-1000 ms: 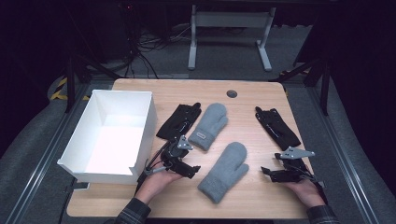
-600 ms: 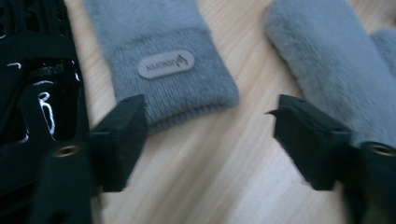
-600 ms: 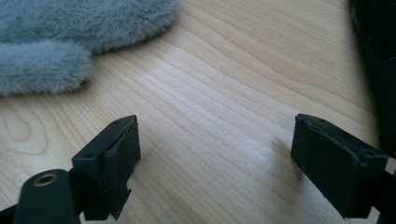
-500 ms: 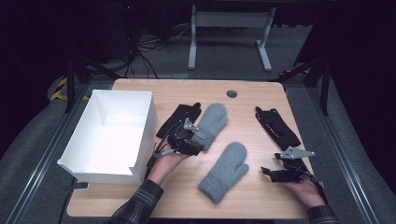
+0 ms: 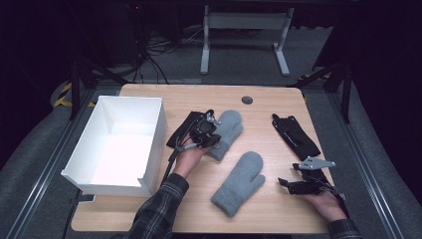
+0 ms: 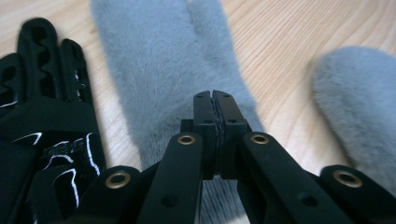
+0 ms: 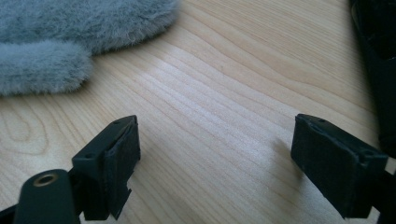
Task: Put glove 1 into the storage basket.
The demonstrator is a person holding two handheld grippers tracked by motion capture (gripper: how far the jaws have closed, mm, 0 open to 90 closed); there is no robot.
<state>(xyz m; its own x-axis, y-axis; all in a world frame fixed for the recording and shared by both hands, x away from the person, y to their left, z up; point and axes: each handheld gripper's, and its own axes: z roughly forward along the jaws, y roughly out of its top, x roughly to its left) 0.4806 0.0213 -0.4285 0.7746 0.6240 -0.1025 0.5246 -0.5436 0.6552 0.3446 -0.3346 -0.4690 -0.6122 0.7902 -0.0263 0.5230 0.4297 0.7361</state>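
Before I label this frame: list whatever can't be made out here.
- Left gripper view: left tool has just been closing, jaws meet with nothing seen between them; its own jaws hide whether they nip the grey mitten beneath.
- High view: that tool covers part of the left black glove.
- Right gripper view: right black glove cut off by the edge.

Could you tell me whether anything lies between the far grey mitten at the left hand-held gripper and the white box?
Yes: a black glove lies on the table between the far grey mitten and the white box, just beside the box wall.
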